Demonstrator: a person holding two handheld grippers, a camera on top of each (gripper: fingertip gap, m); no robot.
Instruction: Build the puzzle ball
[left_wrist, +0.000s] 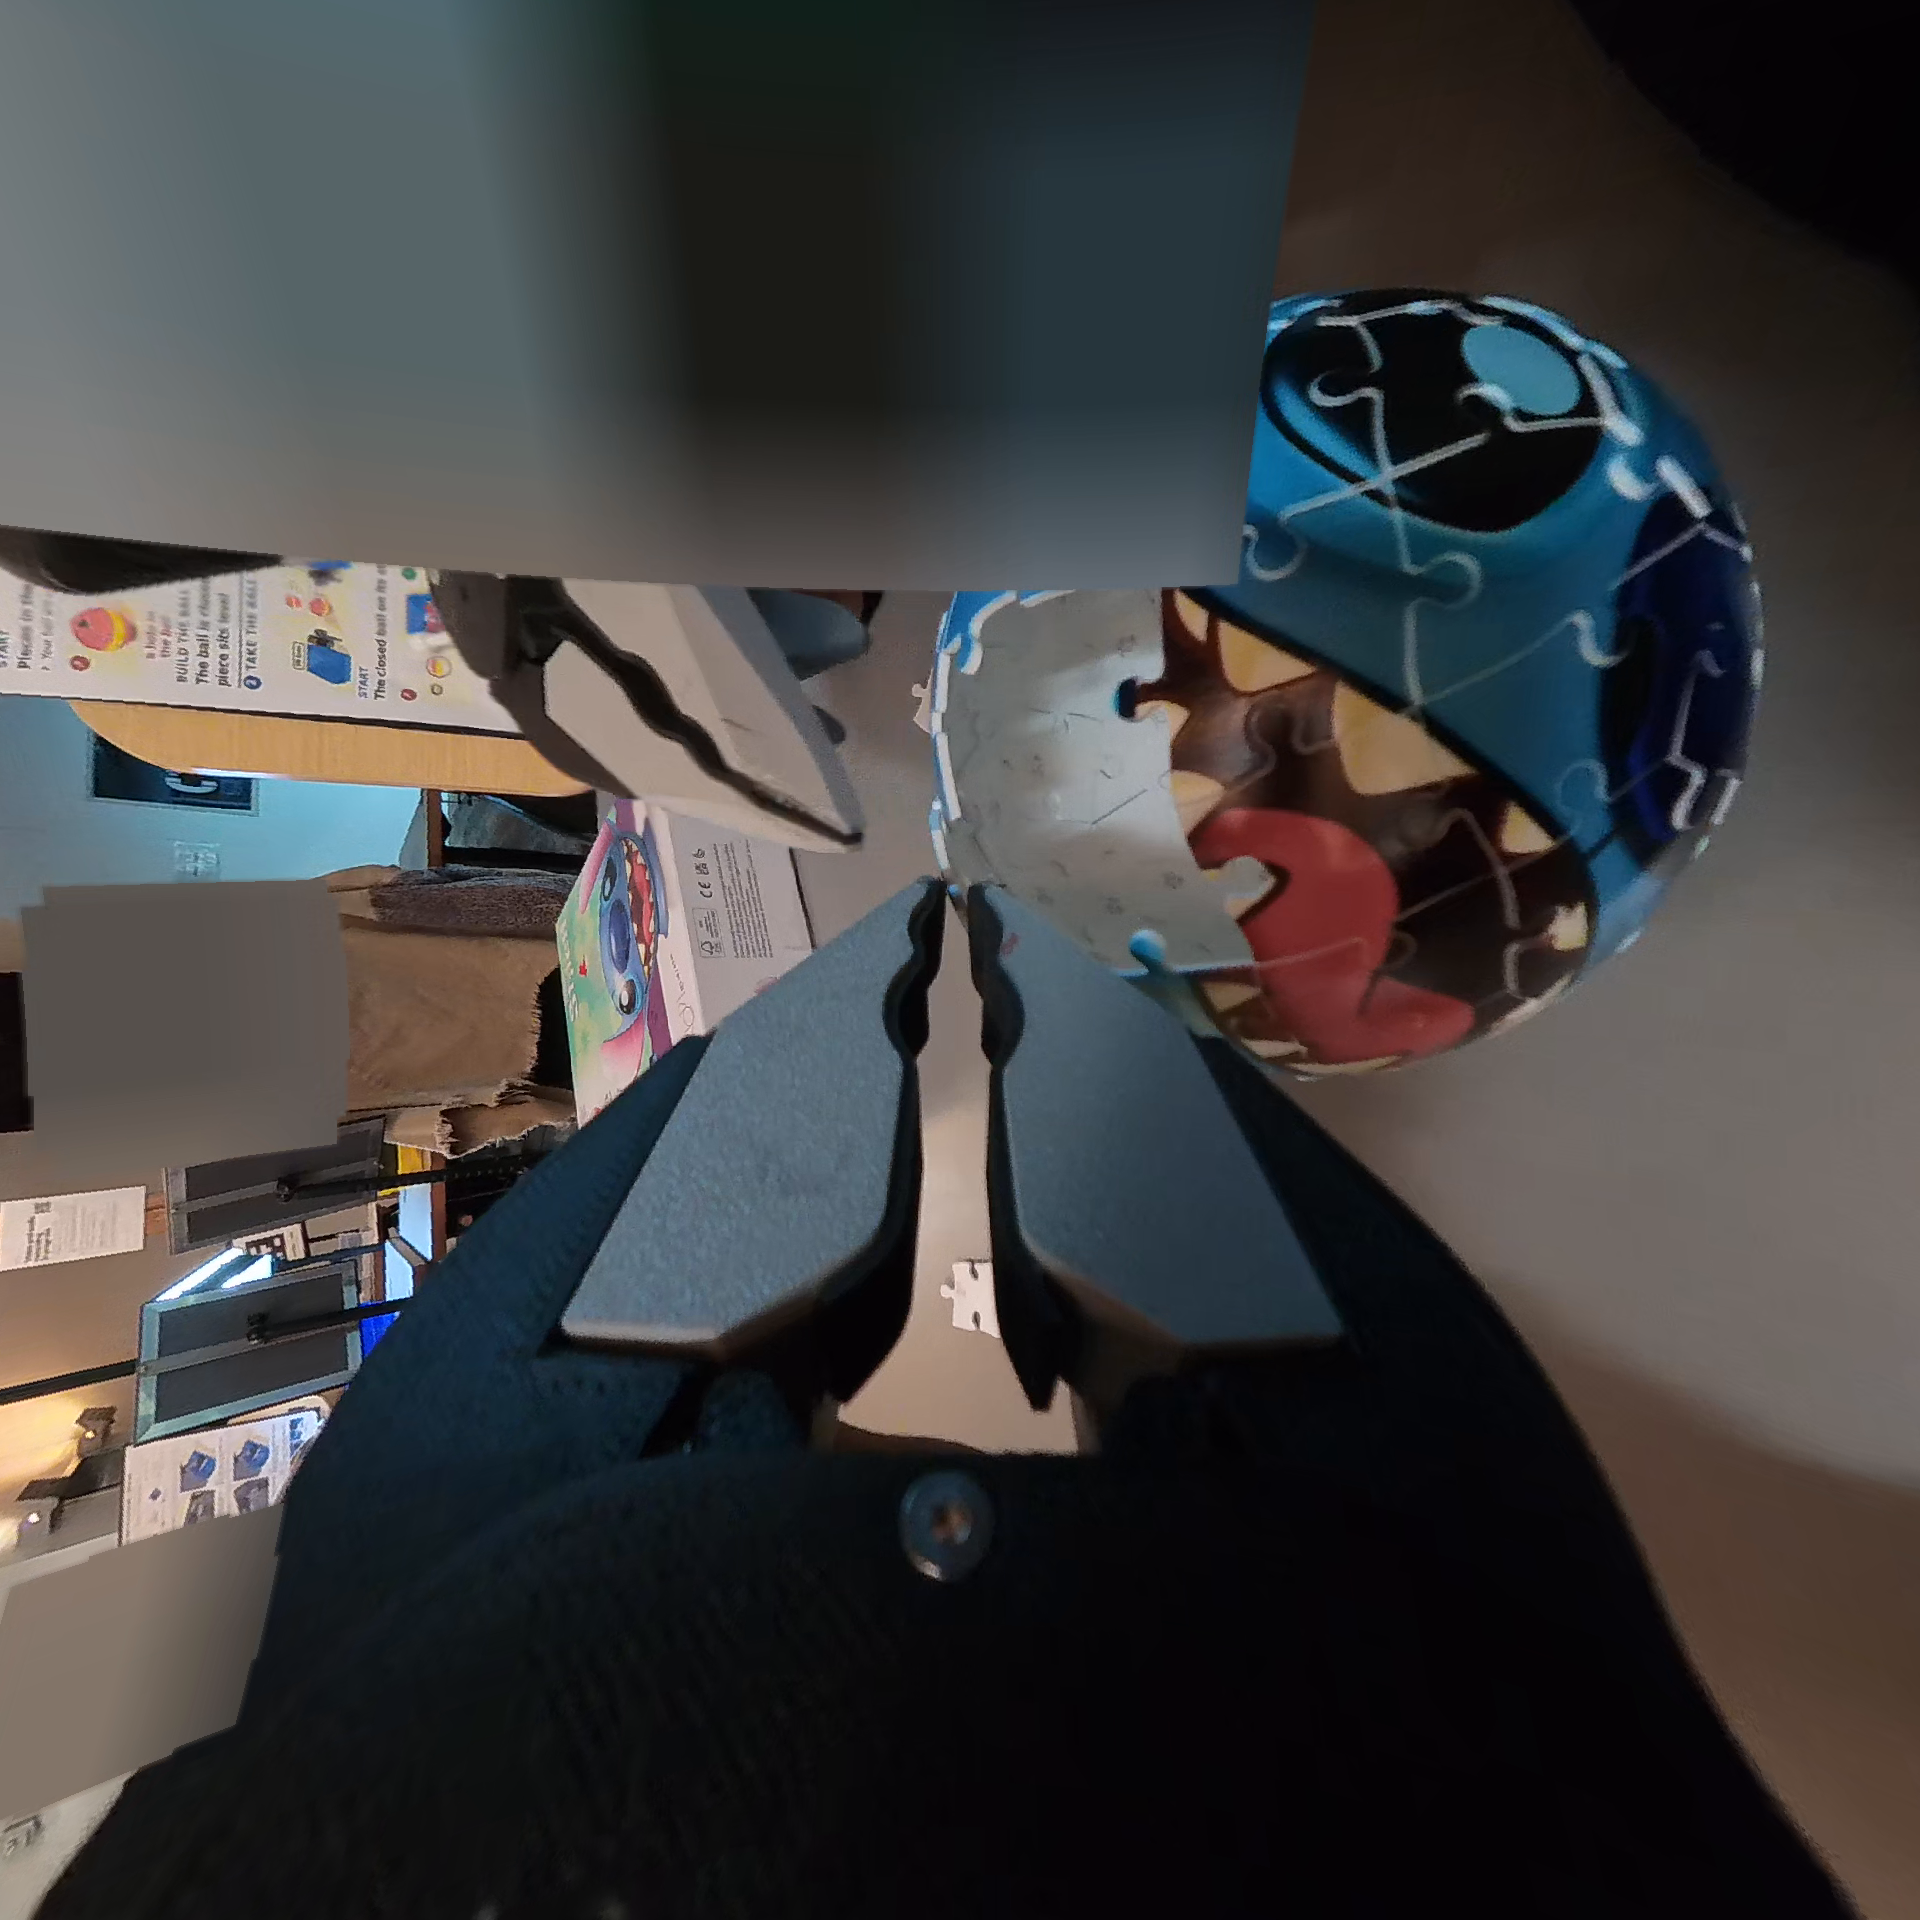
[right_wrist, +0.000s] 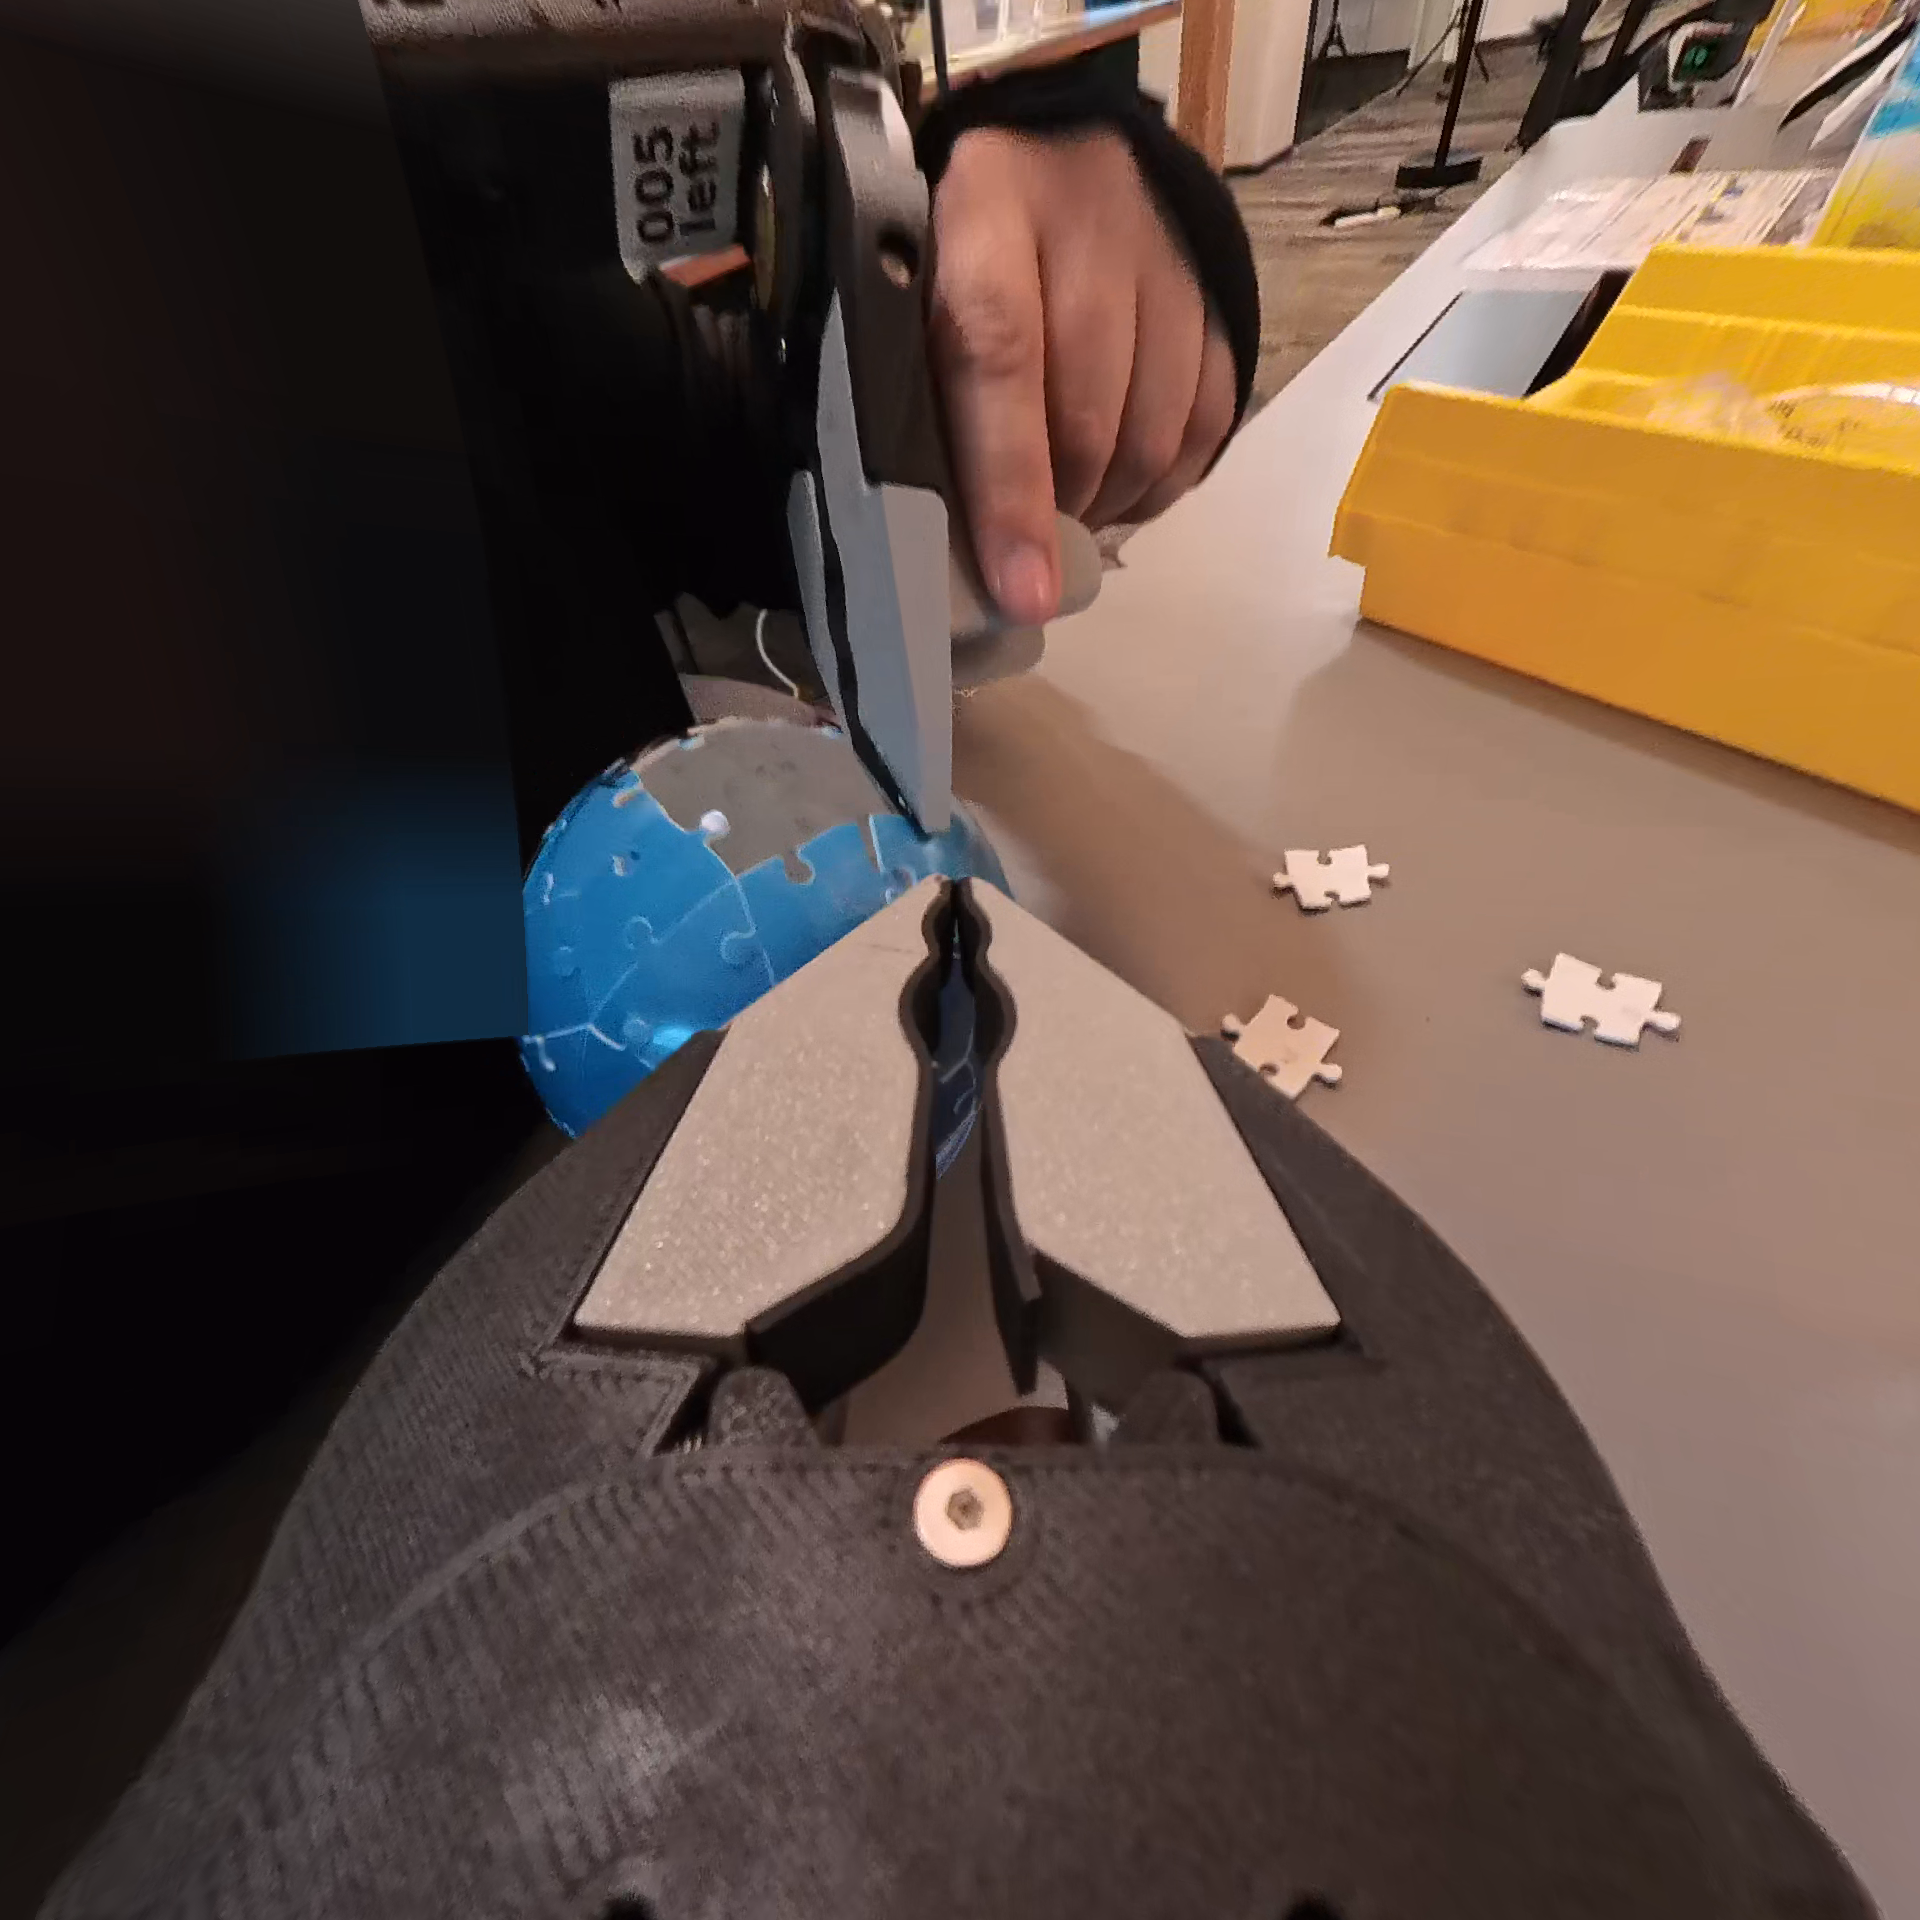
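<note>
Puzzle ball (right_wrist: 665, 935) sits on the grey bench (right_wrist: 1455, 1299), partly built: blue shell, seams visible, a gap near the top showing grey-white inner surface. In the left wrist view the ball (left_wrist: 1455, 675) shows a printed face with black eye, teeth, red tongue, and the opening on its left.

Left gripper (left_wrist: 956, 888) has its tips almost pressed together at the opening's rim; pinching anything, cannot tell. Right gripper (right_wrist: 954, 883) tips meet against the ball; a thin dark-blue sliver lies between the fingers, unclear what.

Only the left view shows the puzzle box (left_wrist: 665, 935). Only the right view shows a hand (right_wrist: 1070, 343), three loose white pieces (right_wrist: 1330, 876) (right_wrist: 1283, 1042) (right_wrist: 1600, 1001) and yellow bins (right_wrist: 1662, 540) far right. Ball's lower part hidden behind the right gripper.
</note>
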